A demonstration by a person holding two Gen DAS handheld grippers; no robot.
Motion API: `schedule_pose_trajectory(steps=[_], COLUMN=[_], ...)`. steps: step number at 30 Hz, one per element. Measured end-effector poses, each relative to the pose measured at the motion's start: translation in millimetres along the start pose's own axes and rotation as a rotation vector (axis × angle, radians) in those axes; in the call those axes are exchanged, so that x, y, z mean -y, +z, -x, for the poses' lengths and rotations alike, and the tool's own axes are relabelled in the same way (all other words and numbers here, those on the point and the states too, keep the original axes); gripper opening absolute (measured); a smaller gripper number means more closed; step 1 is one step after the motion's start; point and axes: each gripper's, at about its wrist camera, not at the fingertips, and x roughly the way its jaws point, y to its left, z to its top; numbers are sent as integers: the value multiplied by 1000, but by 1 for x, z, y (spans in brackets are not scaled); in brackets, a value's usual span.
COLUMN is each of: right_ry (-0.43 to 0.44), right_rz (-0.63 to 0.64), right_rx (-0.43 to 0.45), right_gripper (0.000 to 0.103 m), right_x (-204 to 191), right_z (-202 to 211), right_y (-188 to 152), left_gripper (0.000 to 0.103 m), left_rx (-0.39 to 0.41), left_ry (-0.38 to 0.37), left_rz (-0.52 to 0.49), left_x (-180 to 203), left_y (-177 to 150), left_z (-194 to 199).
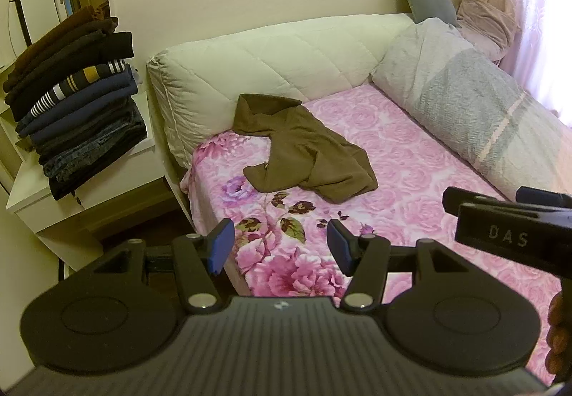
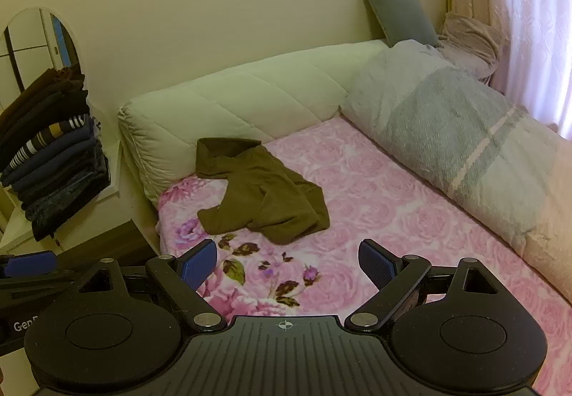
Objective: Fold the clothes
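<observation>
Two black grippers with blue pads hang side by side above the near edge of the bed: the left gripper [image 1: 279, 246] and the right gripper [image 2: 287, 265], each with jaws spread wide and holding nothing. One crumpled olive-brown garment [image 1: 304, 149] lies on the pink floral bedspread [image 1: 411, 160] near the cream quilted headboard [image 1: 268, 53]. One stack of folded dark clothes [image 1: 78, 103] sits on the white bedside table [image 1: 118, 178].

Right claw [image 1: 500, 213] cut off at frame edge; stacked clothes [image 2: 50, 153] clipped at left; brown garment's [image 1: 304, 153] crumpled underside hidden.
</observation>
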Motion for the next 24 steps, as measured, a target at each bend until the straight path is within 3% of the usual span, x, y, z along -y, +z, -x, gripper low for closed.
schedule_pose_trajectory(steps=[11,24], right_ry=[-45,-79], right_rz=[-50,-169], right_rx=[-8,-84], right_gripper=[89,89], right_x=[1,12], right_z=[-31,-139], right_y=[14,35], left_gripper=[53,53], left_rx=[-42,-218], left_ry=[-26,-83], left_rz=[-10,-57], left_x=[-23,-46], left_y=[17,55], left_z=[-46,-177])
